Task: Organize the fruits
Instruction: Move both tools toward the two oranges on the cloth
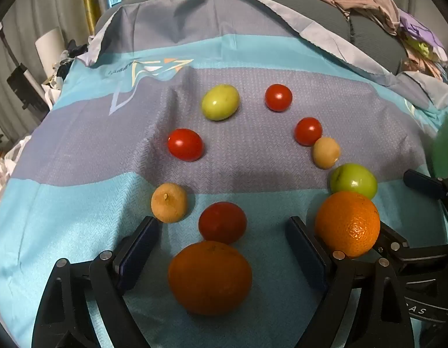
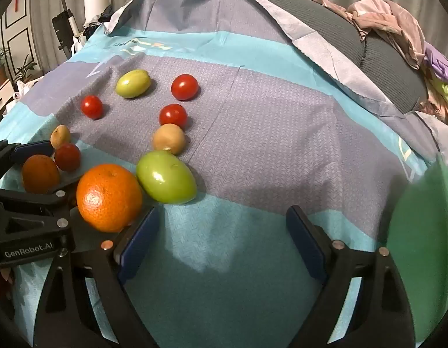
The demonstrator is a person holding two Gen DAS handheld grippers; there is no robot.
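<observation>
Fruits lie on a blue and purple cloth [image 1: 253, 156]. My left gripper [image 1: 222, 237] is open, its jaws on either side of an orange [image 1: 209, 277] with a dark red fruit [image 1: 222, 221] just beyond it. A second orange [image 1: 347, 223] lies right of the left gripper's right finger. In the right wrist view my right gripper [image 2: 222, 229] is open and empty, with that second orange [image 2: 109, 197] and a green fruit [image 2: 166, 177] just beyond its left finger. Red tomatoes [image 1: 185, 144], a yellow-green fruit [image 1: 220, 102] and tan fruits [image 1: 169, 202] lie farther off.
A green container [image 2: 424, 249] stands at the right edge, close to my right gripper. A grey cushion [image 1: 340, 23] with a pile of clothes [image 1: 398, 17] lies at the back right. Clutter and a white lamp [image 1: 50, 49] stand off the left side.
</observation>
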